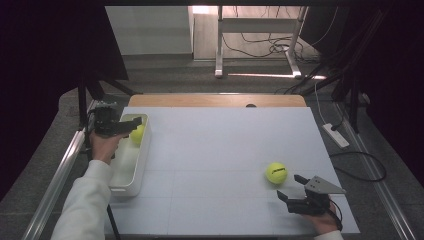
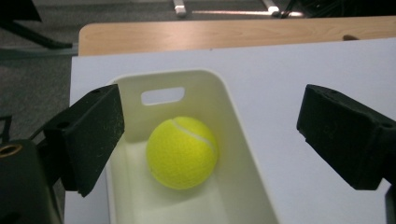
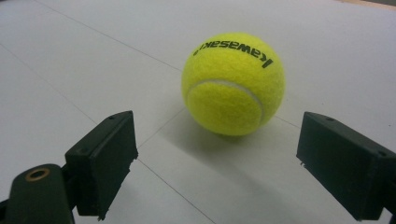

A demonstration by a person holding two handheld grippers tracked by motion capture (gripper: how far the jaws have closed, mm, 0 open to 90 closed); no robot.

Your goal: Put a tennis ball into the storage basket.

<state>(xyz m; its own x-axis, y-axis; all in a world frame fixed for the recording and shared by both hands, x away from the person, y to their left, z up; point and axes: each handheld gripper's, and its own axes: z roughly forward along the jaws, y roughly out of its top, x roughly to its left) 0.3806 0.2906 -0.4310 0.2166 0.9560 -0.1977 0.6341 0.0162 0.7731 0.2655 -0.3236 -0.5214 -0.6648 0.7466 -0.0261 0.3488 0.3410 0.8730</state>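
- 2 grippers, left gripper (image 1: 131, 125) and right gripper (image 1: 292, 187), gape wide, holding nothing.
- Ball on the bench (image 3: 233, 84) may roll away if a jaw nudges it.
- Ball in the tub (image 2: 182, 152) sits near the tub (image 2: 233, 121) wall, which could block a jaw.

left tongs (image 1: 131, 126) and right tongs (image 1: 292, 187) gape wide.

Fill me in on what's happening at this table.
A person holds a pair of tongs in each hand. The left tongs hang open over a white bin at the table's left edge, where one tennis ball already lies inside. The right tongs are open too, aimed at a second tennis ball that sits free on the white table just ahead of them. Nothing is gripped at this moment.
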